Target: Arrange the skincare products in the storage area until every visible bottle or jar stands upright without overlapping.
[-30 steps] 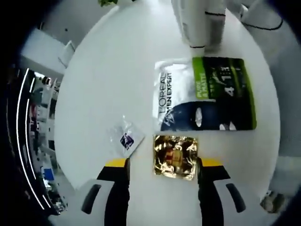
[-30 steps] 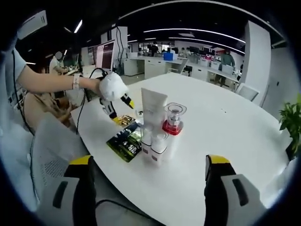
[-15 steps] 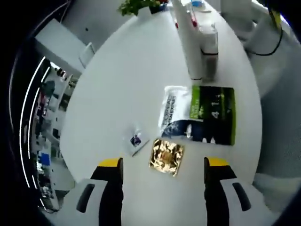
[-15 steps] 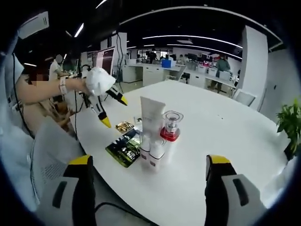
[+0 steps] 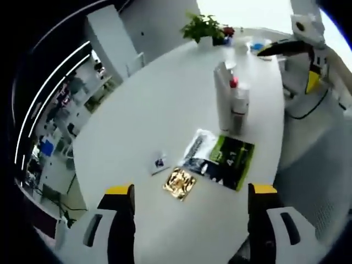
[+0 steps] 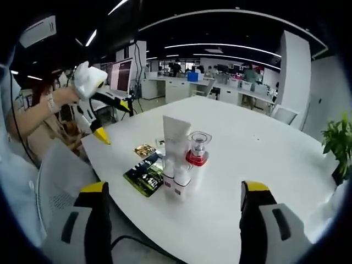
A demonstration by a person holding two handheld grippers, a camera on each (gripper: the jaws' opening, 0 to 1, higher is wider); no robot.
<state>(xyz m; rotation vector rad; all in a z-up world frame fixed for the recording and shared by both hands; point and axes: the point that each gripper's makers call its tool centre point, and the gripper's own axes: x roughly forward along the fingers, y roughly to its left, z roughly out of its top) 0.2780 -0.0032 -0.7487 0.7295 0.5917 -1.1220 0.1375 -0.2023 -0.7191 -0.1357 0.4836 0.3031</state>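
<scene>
On the white round table [image 5: 137,126] a tall white tube [image 6: 176,135] stands upright beside a clear jar with a red base [image 6: 197,148], with small white bottles [image 6: 175,179] in front. The same group [image 5: 230,104] stands upright in the left gripper view. Flat beside it lie a green and white packet [image 5: 220,159], a gold sachet [image 5: 179,184] and a small clear sachet [image 5: 159,163]. My left gripper [image 5: 191,190] hovers open, high above the gold sachet. My right gripper [image 6: 174,187] is open and empty, short of the bottles. The left gripper [image 6: 113,122] also appears at upper left.
A potted plant [image 5: 206,27] stands at the table's far edge. The right gripper [image 5: 289,66] shows beyond the bottles. A person's gloved hand [image 6: 88,77] holds the left gripper. A grey chair back [image 6: 60,176] sits by the table's near edge. Office desks fill the background.
My left gripper has risen and pulled back from the gold sachet, so the table now looks smaller and farther. The items on the table have not moved. The right gripper stayed put.
</scene>
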